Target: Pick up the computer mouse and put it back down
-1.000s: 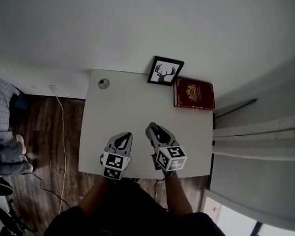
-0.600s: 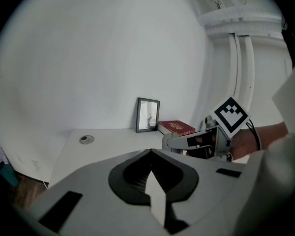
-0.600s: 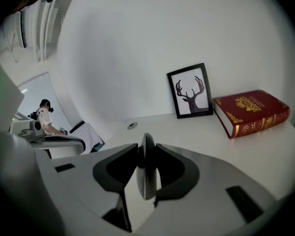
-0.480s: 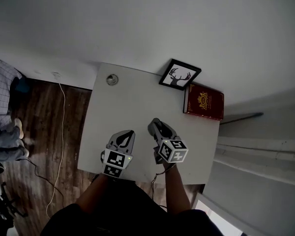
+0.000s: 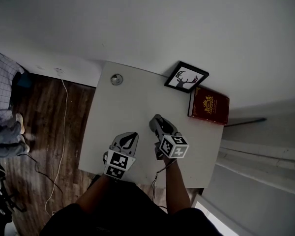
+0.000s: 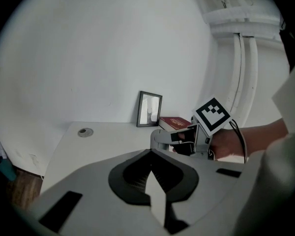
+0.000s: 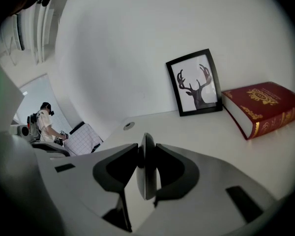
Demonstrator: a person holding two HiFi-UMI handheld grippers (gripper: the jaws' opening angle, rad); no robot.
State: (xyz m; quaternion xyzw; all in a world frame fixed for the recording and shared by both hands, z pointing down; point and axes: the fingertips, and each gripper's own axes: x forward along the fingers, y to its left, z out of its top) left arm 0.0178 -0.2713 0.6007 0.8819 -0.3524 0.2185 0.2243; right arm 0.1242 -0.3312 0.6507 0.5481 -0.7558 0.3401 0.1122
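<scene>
The computer mouse [image 7: 146,173] is slim and pale grey, and in the right gripper view I see it edge-on, upright between the jaws. My right gripper [image 7: 146,151] is shut on it and holds it just above the white table [image 5: 132,102], near the middle of the table's near half. In the head view that gripper [image 5: 157,124] hides most of the mouse. My left gripper [image 5: 129,137] is beside it on the left, over the near edge, shut with nothing in it. The left gripper view shows its jaws [image 6: 151,168] together and the right gripper [image 6: 173,140] just ahead to the right.
A framed deer picture [image 5: 186,76] leans on the wall at the table's far right, with a red book [image 5: 209,105] lying next to it. A round cable grommet [image 5: 116,79] sits at the far left corner. To the left, wood floor [image 5: 44,132] with a white cord [image 5: 64,122].
The right gripper has come down a little toward the table with the mouse still in its jaws. The left gripper has dropped slightly too. The head view has swung, so the table looks more turned.
</scene>
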